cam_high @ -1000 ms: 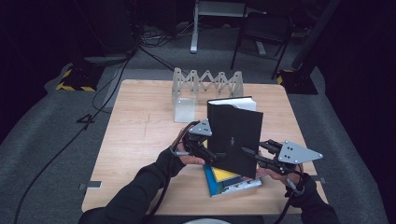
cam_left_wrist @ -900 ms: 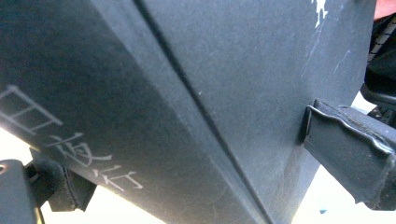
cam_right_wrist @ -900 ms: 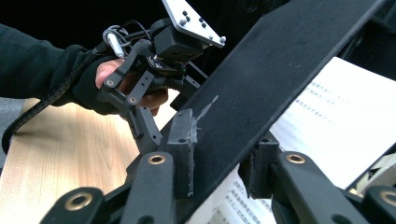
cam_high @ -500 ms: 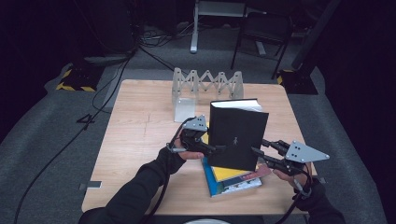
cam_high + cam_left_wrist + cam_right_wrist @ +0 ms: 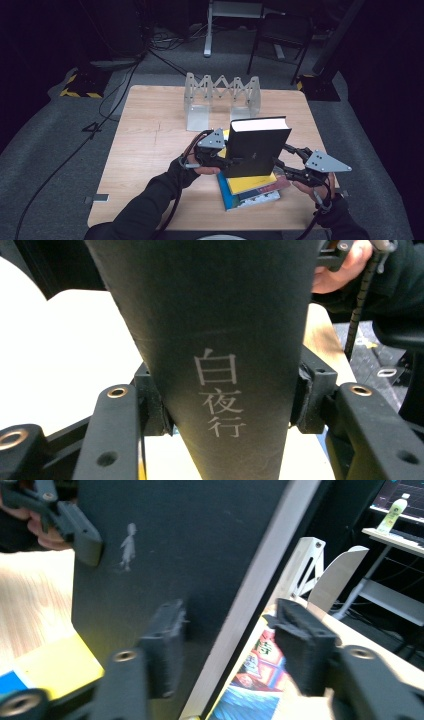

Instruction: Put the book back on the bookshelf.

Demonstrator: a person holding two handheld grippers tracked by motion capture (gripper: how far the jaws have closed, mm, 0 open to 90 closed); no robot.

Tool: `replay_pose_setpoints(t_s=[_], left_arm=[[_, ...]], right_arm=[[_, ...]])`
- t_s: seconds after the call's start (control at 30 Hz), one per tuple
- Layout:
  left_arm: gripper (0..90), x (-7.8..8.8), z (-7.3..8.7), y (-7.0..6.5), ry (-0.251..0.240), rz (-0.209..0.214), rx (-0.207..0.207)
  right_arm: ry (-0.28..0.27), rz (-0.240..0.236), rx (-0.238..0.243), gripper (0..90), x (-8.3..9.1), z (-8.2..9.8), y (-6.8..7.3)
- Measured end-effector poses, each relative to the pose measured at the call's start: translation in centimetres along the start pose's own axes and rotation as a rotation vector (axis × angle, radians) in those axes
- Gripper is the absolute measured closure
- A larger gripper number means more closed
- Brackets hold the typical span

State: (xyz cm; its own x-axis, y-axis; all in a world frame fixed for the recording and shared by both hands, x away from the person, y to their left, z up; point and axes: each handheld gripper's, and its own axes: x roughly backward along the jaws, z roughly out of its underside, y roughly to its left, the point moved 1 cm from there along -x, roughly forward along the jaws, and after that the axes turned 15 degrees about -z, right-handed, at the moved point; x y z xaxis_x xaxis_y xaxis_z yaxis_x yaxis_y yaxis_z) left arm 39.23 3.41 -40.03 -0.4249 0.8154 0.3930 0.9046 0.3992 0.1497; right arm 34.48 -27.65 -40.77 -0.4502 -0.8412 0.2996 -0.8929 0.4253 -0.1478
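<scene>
On one table (image 5: pixel 150 150): one upright black book (image 5: pixel 257 147), three stacked books (image 5: pixel 250 190).

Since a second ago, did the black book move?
Yes. The black book has turned to face the camera squarely and shifted a bit toward the folding rack, held upright over the book stack.

Pretty boxed in here: the upright black book (image 5: pixel 257 147) sits between my two grippers, with the stacked books (image 5: pixel 252 190) right under it. The accordion rack (image 5: pixel 220 97) blocks the far side. Left half of the table (image 5: pixel 145 150) is open.
</scene>
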Motion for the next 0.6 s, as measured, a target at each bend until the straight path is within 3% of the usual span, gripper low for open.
replay_pose_setpoints(t_s=[0.07, 0.17, 0.37, 0.47, 0.6], left_arm=[[47.5, 0.2, 0.0, -0.5, 0.003, -0.007, -0.017], [48.0, 0.3, -0.1, -0.6, 0.001, -0.008, -0.020], [48.7, 0.4, -0.4, -0.3, -0.025, -0.040, 0.001], [49.8, 0.7, -0.9, 0.1, -0.029, -0.082, -0.034], [49.7, 0.7, -1.0, 0.8, -0.025, -0.099, -0.027]], right_arm=[[0.009, -0.037, -0.033, 35.9, -0.3, 0.2, -0.1], [0.021, -0.071, -0.035, 33.0, -1.2, 0.5, 0.2], [-0.009, -0.049, -0.047, 32.0, -1.9, 0.8, 0.3], [0.006, 0.001, -0.021, 31.8, -2.8, 0.3, 0.2], [-0.002, 0.002, -0.025, 31.7, -3.6, 0.2, -0.3]])
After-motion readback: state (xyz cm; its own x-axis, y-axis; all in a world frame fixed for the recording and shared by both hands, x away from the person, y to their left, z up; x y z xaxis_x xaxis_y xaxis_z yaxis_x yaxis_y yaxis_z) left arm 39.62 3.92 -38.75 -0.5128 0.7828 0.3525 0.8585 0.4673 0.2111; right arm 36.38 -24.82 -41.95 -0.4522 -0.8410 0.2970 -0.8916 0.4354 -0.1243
